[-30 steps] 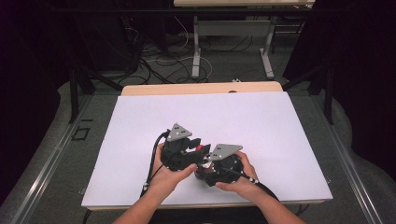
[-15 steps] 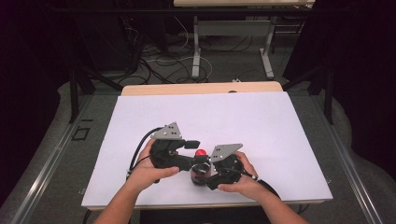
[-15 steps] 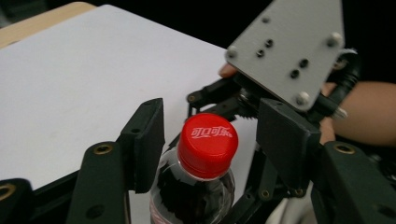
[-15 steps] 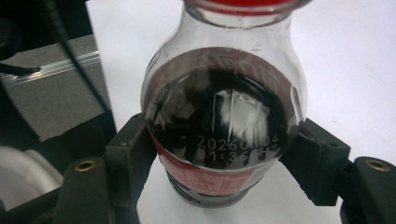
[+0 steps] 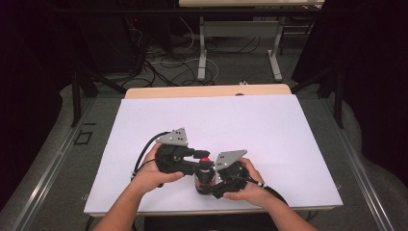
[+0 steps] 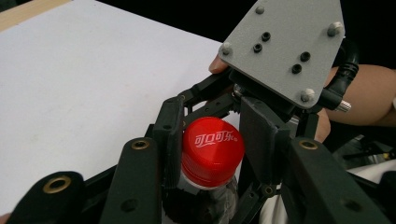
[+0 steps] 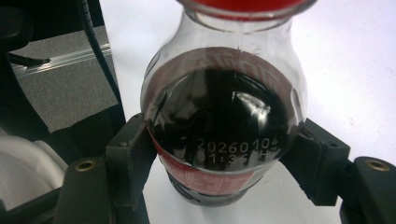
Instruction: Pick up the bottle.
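Small cola bottle (image 5: pixel 204 181) stood upright near front edge of white tabletop (image 5: pixel 269 130), dark liquid inside. Red cap (image 6: pixel 212 150) carried white Chinese Coca-Cola lettering. Printed code on glass read "20260104" over a line like "1:36 H"; red label band below, text unreadable. Left hand-held gripper (image 6: pixel 215 140) just closed, clamped on cap from both sides. Right hand-held gripper (image 7: pixel 219 154) gripped bottle body, pads pressed against it.
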Tool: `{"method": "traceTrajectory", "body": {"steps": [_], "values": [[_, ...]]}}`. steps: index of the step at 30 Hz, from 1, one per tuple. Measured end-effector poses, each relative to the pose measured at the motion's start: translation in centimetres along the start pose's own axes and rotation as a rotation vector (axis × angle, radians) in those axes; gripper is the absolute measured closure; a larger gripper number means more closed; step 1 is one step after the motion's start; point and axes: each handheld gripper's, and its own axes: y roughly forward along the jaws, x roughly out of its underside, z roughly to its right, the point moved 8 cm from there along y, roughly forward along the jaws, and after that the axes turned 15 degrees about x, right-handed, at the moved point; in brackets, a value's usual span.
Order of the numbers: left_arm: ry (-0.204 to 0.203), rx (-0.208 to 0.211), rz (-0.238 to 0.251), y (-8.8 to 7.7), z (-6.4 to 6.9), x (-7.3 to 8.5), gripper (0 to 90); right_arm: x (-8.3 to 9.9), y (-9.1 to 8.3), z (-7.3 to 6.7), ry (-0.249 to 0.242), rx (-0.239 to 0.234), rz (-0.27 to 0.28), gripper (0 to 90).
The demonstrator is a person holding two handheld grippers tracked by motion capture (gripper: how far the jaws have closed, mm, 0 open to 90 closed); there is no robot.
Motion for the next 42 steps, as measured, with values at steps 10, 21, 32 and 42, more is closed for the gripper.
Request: {"method": "traceTrajectory", "body": {"steps": [10, 21, 32, 42], "values": [[-0.125, -0.268, 0.085, 0.7, -0.2, -0.7, 61.9, -0.1, 0.2, 1.0, 0.063, 0.104, 0.000, 30.3], [-0.233, -0.437, 0.159, 1.4, 0.0, -1.0, 60.9, 0.0, 0.2, 1.4, 0.089, 0.145, -0.006, 30.2], [-0.098, -0.203, 0.145, -1.0, -0.1, -1.2, 40.7, -0.2, 0.0, 1.1, 0.065, 0.100, 0.009, 30.2], [-0.066, -0.038, 0.096, -1.0, -0.3, -0.8, 43.1, -0.4, -0.1, 0.5, 0.051, 0.068, 0.020, 30.2]]}}
